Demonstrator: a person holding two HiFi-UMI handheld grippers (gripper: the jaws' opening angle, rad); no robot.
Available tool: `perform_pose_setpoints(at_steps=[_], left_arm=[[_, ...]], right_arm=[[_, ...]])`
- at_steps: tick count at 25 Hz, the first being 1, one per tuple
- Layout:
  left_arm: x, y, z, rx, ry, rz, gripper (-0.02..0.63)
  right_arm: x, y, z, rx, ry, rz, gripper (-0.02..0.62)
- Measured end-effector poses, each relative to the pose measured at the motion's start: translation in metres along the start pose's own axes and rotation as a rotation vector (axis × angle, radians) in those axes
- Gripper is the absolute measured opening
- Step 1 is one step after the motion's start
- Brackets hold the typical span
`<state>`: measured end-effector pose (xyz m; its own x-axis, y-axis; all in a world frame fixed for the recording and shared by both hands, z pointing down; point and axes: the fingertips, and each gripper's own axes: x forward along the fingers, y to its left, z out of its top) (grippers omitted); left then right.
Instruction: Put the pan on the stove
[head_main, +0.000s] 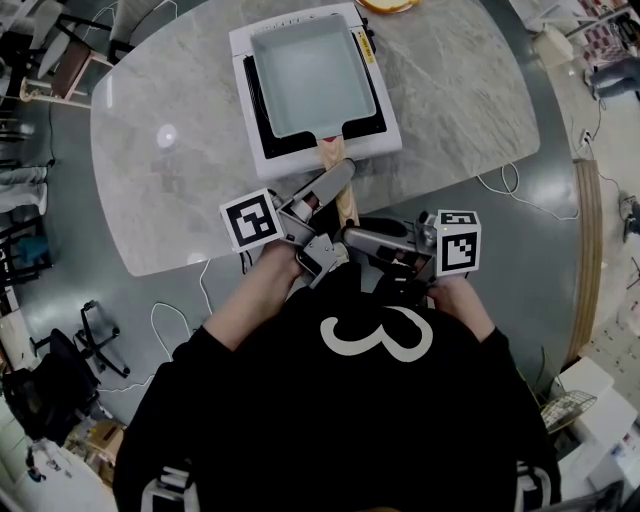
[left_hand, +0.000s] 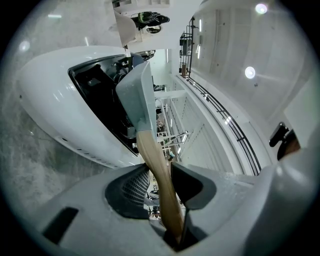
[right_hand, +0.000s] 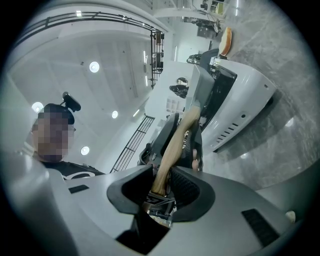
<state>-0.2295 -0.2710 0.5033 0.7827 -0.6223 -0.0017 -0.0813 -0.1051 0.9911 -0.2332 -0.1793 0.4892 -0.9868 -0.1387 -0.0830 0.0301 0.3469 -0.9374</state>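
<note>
Left claw (left_hand: 159, 168) and right claw (right_hand: 163, 173) both tight on the wooden handle (head_main: 334, 153) (pan (head_main: 312, 75) atop stove (head_main: 390, 141)).

One pan (head_main: 312, 75), one stove (head_main: 262, 158), one desk (head_main: 170, 180). Two grippers at the near edge: left hand-held gripper (head_main: 340, 178), right hand-held gripper (head_main: 350, 236).

Black white-marked shirt (head_main: 380, 420); grey left tool (head_main: 340, 178) and right tool (head_main: 350, 237) bear marker cubes (head_main: 250, 220).
</note>
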Motion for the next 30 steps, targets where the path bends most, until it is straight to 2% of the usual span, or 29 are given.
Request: perform_pose_setpoints(at_steps=[6, 12, 17, 23, 27, 30], left_arm=[[0.0, -0.001, 0.0, -0.033, -0.008, -0.031, 0.148], [0.001, -0.002, 0.0, -0.046, -0.017, -0.055, 0.154], [0.002, -0.006, 0.002, 0.014, -0.002, -0.076, 0.185], [-0.006, -0.003, 0.002, 0.034, -0.009, -0.093, 0.219], [-0.014, -0.005, 0.003, 0.091, -0.021, -0.077, 0.225], [-0.021, -0.013, -0.005, 0.132, -0.032, -0.059, 0.225]], right_arm=[[-0.001, 0.007, -0.001, -0.026, 0.005, 0.027, 0.103], [-0.001, 0.008, 0.0, -0.039, 0.004, 0.009, 0.104], [-0.002, 0.006, 0.005, -0.065, -0.024, -0.031, 0.104], [-0.012, -0.003, 0.01, -0.156, -0.047, -0.183, 0.17], [-0.026, -0.002, 0.027, -0.245, -0.063, -0.265, 0.172], [-0.039, 0.012, 0.037, -0.354, -0.059, -0.314, 0.17]])
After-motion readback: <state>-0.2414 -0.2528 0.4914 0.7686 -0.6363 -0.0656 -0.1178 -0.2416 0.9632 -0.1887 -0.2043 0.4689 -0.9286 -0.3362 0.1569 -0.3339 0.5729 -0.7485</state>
